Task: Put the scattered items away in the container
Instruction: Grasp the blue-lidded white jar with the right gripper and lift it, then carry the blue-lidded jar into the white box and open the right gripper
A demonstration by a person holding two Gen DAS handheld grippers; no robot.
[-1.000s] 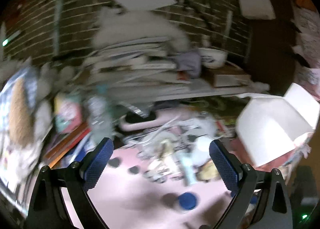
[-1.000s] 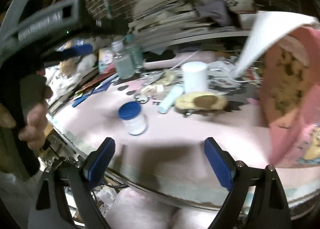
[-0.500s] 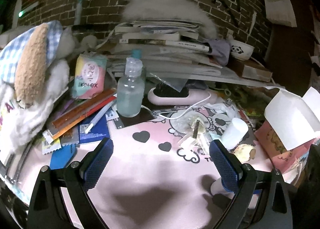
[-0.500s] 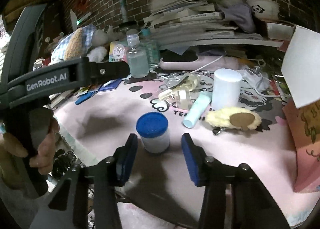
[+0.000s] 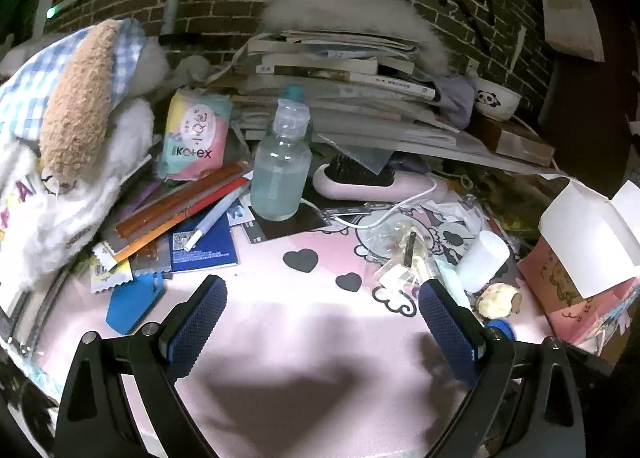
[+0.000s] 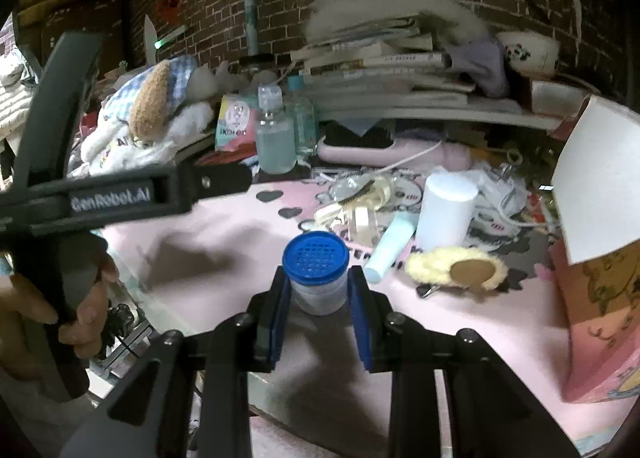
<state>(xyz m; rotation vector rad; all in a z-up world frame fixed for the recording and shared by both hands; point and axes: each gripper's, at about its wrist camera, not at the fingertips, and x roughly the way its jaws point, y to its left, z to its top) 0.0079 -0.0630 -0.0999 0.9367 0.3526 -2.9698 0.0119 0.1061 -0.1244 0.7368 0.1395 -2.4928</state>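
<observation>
A small jar with a blue lid (image 6: 315,254) stands on the pink mat, and my right gripper (image 6: 319,298) is shut on its sides. Whether it is lifted I cannot tell. In the left wrist view only a bit of that blue lid (image 5: 498,326) shows behind my right-hand finger. My left gripper (image 5: 322,298) hangs open over bare pink mat, holding nothing. The pink box (image 6: 600,298) with a raised white flap (image 5: 580,258) stands at the right. A white cylinder (image 6: 448,210), a pale teal tube (image 6: 390,248) and a fluffy yellow clip (image 6: 452,270) lie between jar and box.
A clear bottle (image 5: 280,174), a pink hairbrush (image 5: 376,182), a Kotex pack (image 5: 196,138) and a plush toy (image 5: 68,118) crowd the back and left. Stacked books (image 5: 340,70) and a panda bowl (image 5: 496,100) sit by the brick wall. A hand (image 6: 80,318) grips the left tool.
My right gripper went from wide open to shut on the blue-lidded jar. The left gripper swung left a second ago and has since held nearly still, open.
</observation>
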